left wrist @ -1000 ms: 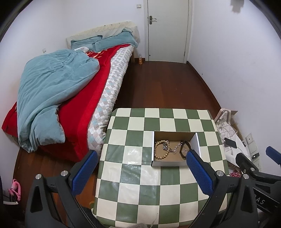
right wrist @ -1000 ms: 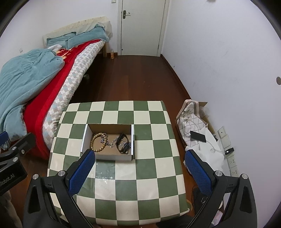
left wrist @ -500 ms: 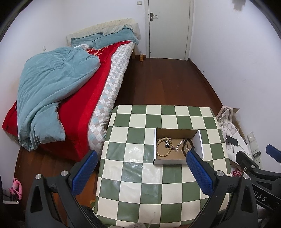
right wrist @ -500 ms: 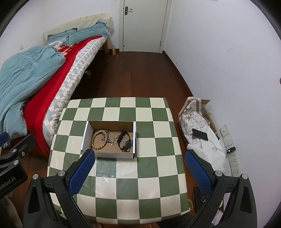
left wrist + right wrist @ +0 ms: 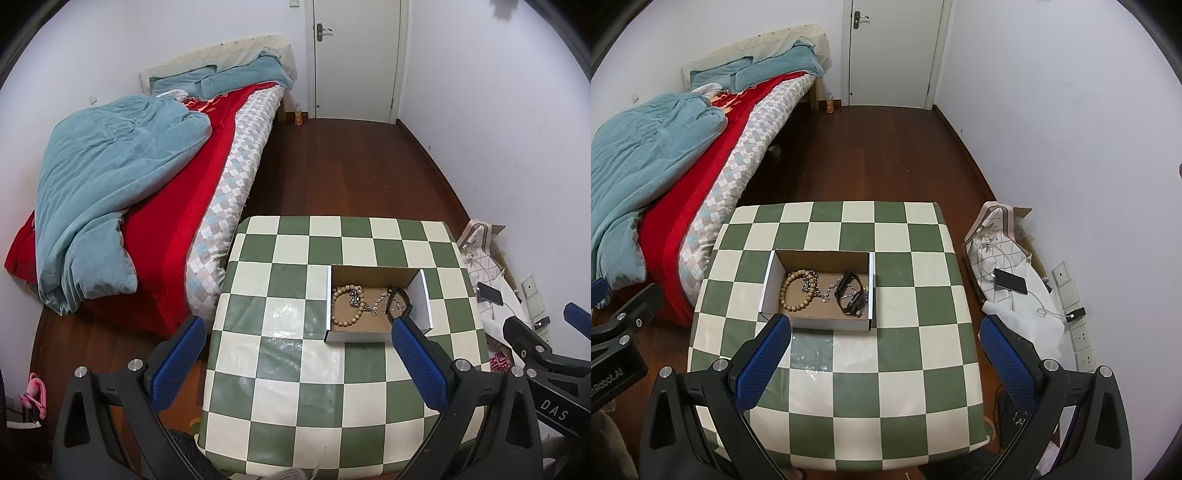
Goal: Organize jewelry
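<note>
A shallow cardboard box point(image 5: 768, 284) point(image 5: 423, 299) with white outer walls sits on the green and cream checked table point(image 5: 886, 369) point(image 5: 280, 369). Inside lie a wooden bead bracelet point(image 5: 798, 291) point(image 5: 345, 306), a silver chain point(image 5: 822, 290) point(image 5: 375, 304) and a black band point(image 5: 849, 293) point(image 5: 399, 301). My left gripper point(image 5: 297, 334) hovers open above the table's near left, well short of the box. My right gripper point(image 5: 884, 338) also stands open, high over the table's near side, nothing between its blue pads point(image 5: 762, 360).
A bed point(image 5: 166, 206) with red sheet and teal duvet lies left of the table. A dark wood floor point(image 5: 871, 158) leads to a white door point(image 5: 894, 51). A bag, white cloth, a phone point(image 5: 1010, 280) and wall sockets sit right of the table.
Both views have pulled back and risen, so the table and box sit lower and smaller in frame. The jewelry in the box has not moved. Both grippers stay open.
</note>
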The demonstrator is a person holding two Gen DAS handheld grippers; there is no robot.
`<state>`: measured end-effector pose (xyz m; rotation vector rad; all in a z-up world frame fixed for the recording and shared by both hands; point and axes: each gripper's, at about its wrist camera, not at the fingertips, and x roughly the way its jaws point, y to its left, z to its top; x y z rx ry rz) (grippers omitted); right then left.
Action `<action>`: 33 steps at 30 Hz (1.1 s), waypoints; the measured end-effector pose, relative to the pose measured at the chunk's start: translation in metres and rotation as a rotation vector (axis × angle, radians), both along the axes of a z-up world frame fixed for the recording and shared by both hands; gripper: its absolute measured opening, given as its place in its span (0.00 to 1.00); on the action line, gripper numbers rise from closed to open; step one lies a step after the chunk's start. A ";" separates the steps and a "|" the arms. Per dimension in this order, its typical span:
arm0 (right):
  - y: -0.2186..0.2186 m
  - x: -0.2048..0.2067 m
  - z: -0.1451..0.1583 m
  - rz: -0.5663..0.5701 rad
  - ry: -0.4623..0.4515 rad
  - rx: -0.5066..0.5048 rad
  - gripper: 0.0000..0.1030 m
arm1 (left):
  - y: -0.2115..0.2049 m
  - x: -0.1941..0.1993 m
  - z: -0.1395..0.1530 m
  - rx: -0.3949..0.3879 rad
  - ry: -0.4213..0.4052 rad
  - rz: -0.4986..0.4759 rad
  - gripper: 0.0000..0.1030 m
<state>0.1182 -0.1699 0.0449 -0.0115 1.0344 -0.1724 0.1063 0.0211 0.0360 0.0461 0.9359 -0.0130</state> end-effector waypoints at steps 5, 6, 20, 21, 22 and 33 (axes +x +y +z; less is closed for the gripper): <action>0.000 0.000 0.000 -0.002 0.000 0.000 1.00 | 0.001 -0.001 -0.002 0.001 0.004 -0.001 1.00; 0.000 0.000 0.000 -0.002 -0.001 0.000 1.00 | 0.001 -0.001 -0.002 -0.001 0.003 0.001 1.00; 0.002 -0.004 0.000 -0.001 -0.007 0.006 1.00 | 0.000 -0.007 -0.001 0.011 -0.013 -0.003 1.00; 0.002 -0.005 0.000 -0.002 -0.007 0.008 1.00 | 0.000 -0.007 -0.002 0.010 -0.013 -0.002 1.00; 0.002 -0.006 0.001 -0.002 -0.008 0.009 1.00 | 0.000 -0.007 -0.002 0.012 -0.013 -0.001 1.00; 0.003 -0.007 0.005 -0.003 -0.013 0.008 1.00 | 0.000 -0.009 0.004 0.007 -0.027 -0.001 1.00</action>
